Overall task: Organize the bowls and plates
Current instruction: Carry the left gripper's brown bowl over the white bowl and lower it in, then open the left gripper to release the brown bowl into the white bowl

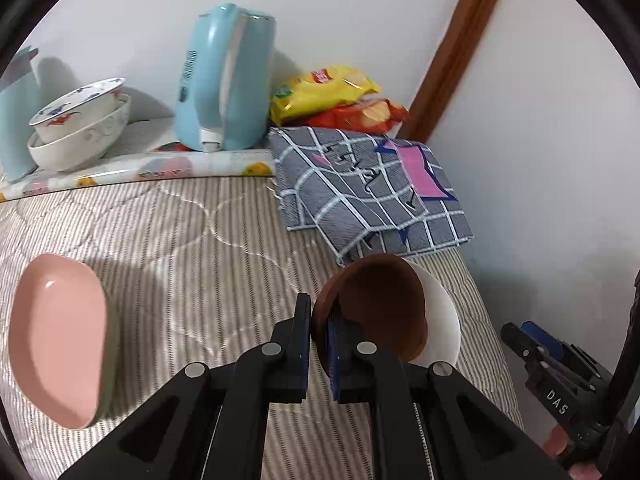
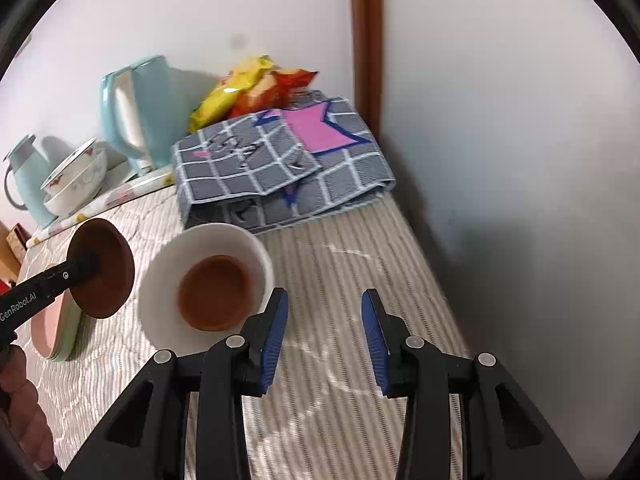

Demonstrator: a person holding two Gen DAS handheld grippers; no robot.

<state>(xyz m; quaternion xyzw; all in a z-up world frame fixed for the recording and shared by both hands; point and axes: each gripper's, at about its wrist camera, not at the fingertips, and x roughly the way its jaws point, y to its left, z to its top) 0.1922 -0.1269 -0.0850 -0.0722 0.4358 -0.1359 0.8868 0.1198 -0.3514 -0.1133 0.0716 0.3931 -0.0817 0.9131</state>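
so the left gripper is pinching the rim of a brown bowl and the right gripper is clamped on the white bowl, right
Not quite. The left gripper is indeed shut on the rim of the brown bowl, but the right gripper holds nothing: the right wrist view shows its jaws standing apart over the striped bedding, with the white bowl lying free to the left of them.

I see a striped quilted bed (image 2: 340, 264) in a corner of white walls (image 2: 500, 100), with brown wooden trim (image 2: 366, 40).
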